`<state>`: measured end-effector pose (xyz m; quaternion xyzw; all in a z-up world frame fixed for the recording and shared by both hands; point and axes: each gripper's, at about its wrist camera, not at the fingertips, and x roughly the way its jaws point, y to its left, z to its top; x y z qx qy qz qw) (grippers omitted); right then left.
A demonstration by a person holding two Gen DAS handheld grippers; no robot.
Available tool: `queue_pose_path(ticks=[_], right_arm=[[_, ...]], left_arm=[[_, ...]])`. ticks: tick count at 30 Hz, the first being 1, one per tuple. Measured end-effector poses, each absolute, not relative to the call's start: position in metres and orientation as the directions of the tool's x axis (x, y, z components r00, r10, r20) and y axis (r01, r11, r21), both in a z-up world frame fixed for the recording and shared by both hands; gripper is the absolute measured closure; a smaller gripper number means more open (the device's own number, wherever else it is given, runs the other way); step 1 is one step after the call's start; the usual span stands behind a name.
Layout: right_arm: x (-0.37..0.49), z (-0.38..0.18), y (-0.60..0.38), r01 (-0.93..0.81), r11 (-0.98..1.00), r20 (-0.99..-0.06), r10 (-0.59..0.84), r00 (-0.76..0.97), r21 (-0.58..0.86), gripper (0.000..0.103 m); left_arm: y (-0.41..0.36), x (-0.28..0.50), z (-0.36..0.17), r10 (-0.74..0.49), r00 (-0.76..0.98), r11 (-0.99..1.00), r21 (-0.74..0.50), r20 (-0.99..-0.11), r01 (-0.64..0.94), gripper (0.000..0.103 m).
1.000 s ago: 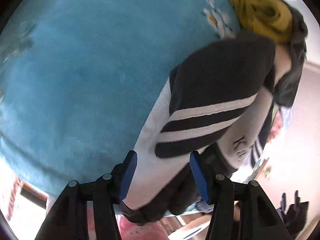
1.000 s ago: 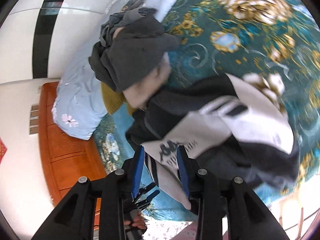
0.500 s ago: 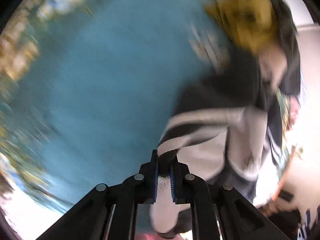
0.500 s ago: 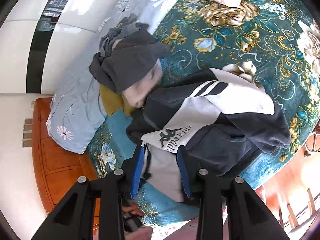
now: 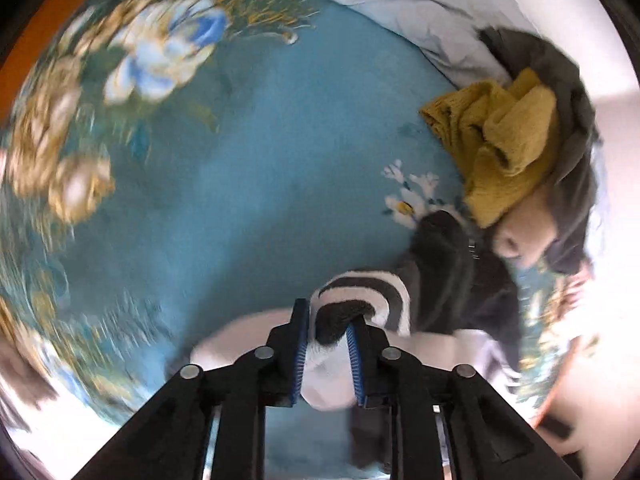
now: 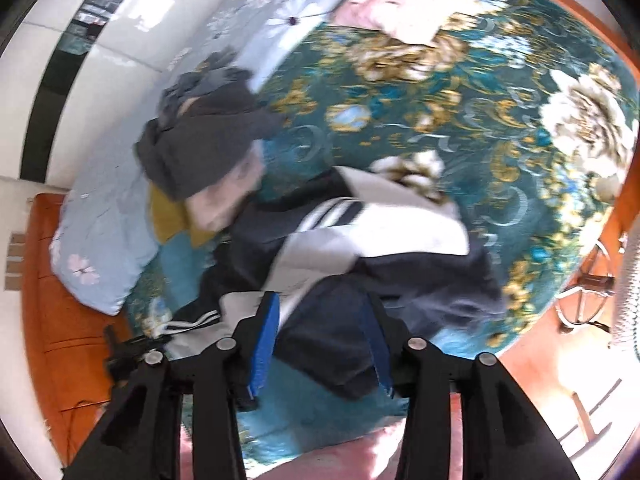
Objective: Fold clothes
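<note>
No writing is reading clearly on anything right now; the motion blur is wiping out whatever print the jacket [image 6: 372, 240] is carrying. It is lying bunched on the teal floral bedspread [image 5: 240, 168], a dark garment with white panels and thin white stripes.

The left gripper [image 5: 327, 334] is pointing steeply down with a striped sleeve fold [image 5: 360, 300] sitting between its blue pads; its jaws have just been opening a little, and they are standing narrowly apart with the cloth filling the gap, so I cannot tell if they are pressing on it. The right gripper [image 6: 320, 336] is hanging over the dark lower part of the jacket; its jaws have just been opening and are standing well apart, with dark fabric showing between them but neither pad visibly pressing on it.

The left view is showing a mustard-yellow garment [image 5: 504, 144] in full, heaped with a grey one [image 5: 568, 92] against a pale blue pillow [image 5: 420, 4]. The right view is showing only a sliver of that yellow, but it is giving the whole jacket, a pink folded cloth [image 6: 396, 12] at the far end of the bed, the orange wooden bed frame [image 6: 60, 312] and a white wall with a dark stripe [image 6: 52, 92].
</note>
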<state>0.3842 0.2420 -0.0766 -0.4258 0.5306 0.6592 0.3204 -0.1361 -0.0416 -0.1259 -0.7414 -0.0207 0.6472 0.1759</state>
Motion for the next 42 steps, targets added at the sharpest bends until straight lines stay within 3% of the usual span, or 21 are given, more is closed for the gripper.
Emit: queue_pose_path(ticks=[2, 5, 10, 15, 22, 24, 25, 29, 33, 37, 42], right_arm=[[0.397, -0.092, 0.251, -0.89, -0.241, -0.92, -0.026, -0.392, 0.386, 0.042], [0.409, -0.13, 0.268, -0.899, -0.245, -0.932, -0.073, -0.356, 0.362, 0.038], [0.413, -0.199, 0.296, -0.888, -0.321, -0.942, -0.181, -0.284, 0.329, 0.037], [0.409, -0.272, 0.332, -0.85, -0.358, -0.896, -0.362, -0.256, 0.387, 0.037], [0.387, -0.315, 0.347, -0.735, -0.441, -0.802, -0.55, -0.233, 0.515, 0.038], [0.382, -0.319, 0.343, -0.712, -0.459, -0.786, -0.58, -0.214, 0.532, 0.063], [0.381, -0.319, 0.344, -0.704, -0.465, -0.779, -0.593, -0.203, 0.537, 0.091], [0.383, -0.308, 0.366, -0.648, -0.471, -0.732, -0.65, -0.202, 0.598, 0.094], [0.376, -0.278, 0.425, -0.564, -0.632, -0.82, -0.549, -0.159, 0.532, 0.094], [0.346, -0.231, 0.495, -0.517, -0.775, -0.931, -0.314, -0.185, 0.364, 0.094], [0.302, -0.195, 0.523, -0.468, -0.869, -0.977, -0.075, -0.198, 0.162, 0.094]], left_arm=[[-0.052, -0.131, -0.104, 0.287, 0.124, -0.936, -0.305, -0.95, -0.173, 0.056], [-0.061, -0.122, -0.065, 0.297, 0.053, -0.94, -0.302, -0.953, -0.161, 0.05], [-0.068, -0.087, -0.015, 0.307, -0.034, -0.948, -0.303, -0.951, -0.092, 0.046], [-0.079, -0.012, 0.01, 0.326, -0.112, -0.923, -0.341, -0.939, 0.18, 0.045], [-0.073, 0.064, 0.039, 0.277, -0.144, -0.889, -0.311, -0.95, 0.337, 0.045], [-0.071, 0.078, 0.047, 0.27, -0.154, -0.885, -0.308, -0.95, 0.349, 0.045], [-0.07, 0.083, 0.048, 0.265, -0.158, -0.881, -0.306, -0.951, 0.361, 0.045], [-0.066, 0.1, 0.048, 0.272, -0.155, -0.864, -0.312, -0.95, 0.396, 0.045], [-0.057, 0.113, 0.051, 0.279, -0.156, -0.867, -0.318, -0.948, 0.382, 0.045], [-0.053, 0.12, 0.05, 0.285, -0.141, -0.866, -0.318, -0.948, 0.385, 0.045], [-0.054, 0.129, 0.042, 0.288, -0.116, -0.875, -0.31, -0.951, 0.372, 0.045]])
